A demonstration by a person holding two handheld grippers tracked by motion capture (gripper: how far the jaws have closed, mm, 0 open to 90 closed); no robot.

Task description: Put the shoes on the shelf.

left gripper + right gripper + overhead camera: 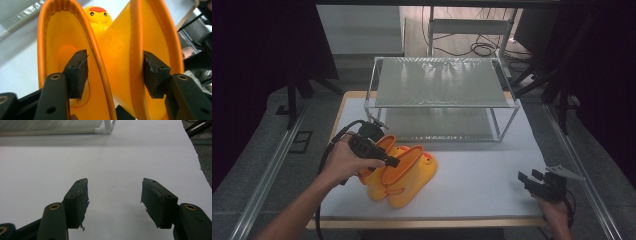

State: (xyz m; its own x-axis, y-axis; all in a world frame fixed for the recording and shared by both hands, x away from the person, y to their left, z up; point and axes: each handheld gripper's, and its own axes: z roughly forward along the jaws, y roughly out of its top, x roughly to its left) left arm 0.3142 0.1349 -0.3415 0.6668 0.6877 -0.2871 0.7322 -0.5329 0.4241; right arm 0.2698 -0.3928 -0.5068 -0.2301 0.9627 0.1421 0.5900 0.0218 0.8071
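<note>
White surface (492,165) carries the yellow boots (404,175); my released left tool (112,72) straddles both inner cuff walls, so I'd clench squarely; right tool (113,197) idles released.

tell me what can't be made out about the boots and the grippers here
- High view: the left gripper tips are lost against the yellow boots; contact unclear.
- Left gripper view: the boots' soles are cut off by the frame.
- High view: the right gripper is small and dark; opening hard to judge.
</note>
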